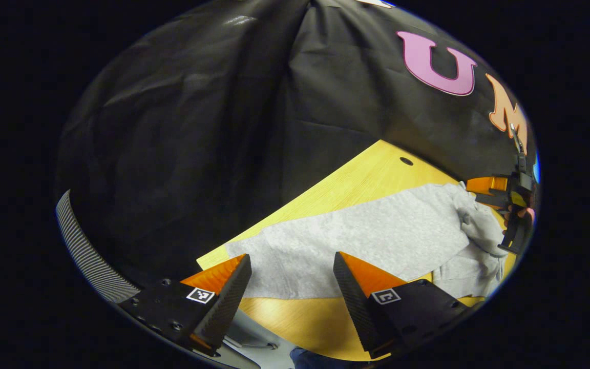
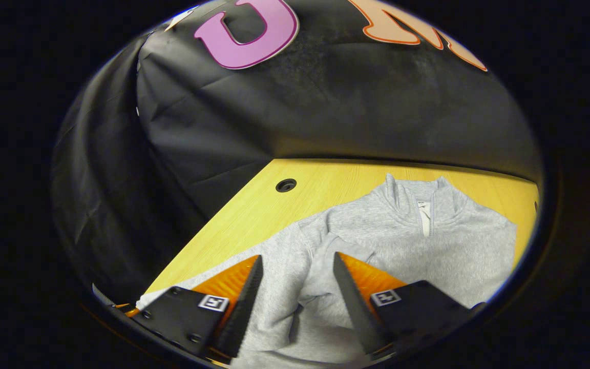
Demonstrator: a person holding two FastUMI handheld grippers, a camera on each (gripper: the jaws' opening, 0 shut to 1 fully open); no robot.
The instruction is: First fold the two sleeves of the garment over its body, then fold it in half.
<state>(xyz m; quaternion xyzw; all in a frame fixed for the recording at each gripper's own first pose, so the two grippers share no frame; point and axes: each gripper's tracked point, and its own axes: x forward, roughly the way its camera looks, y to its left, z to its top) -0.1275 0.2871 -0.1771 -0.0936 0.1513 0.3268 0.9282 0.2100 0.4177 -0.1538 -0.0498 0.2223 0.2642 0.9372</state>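
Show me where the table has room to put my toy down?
Bare wood lies on the table between the booth wall and the grey sweater, around the round hole. A strip runs along the near edge. The middle is crowded with sweater.

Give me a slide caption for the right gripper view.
Open right claw poised above a grey sweatshirt laid flat on a wooden table.

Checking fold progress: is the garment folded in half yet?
No. The grey garment lies full length on the table, collar at the far end.
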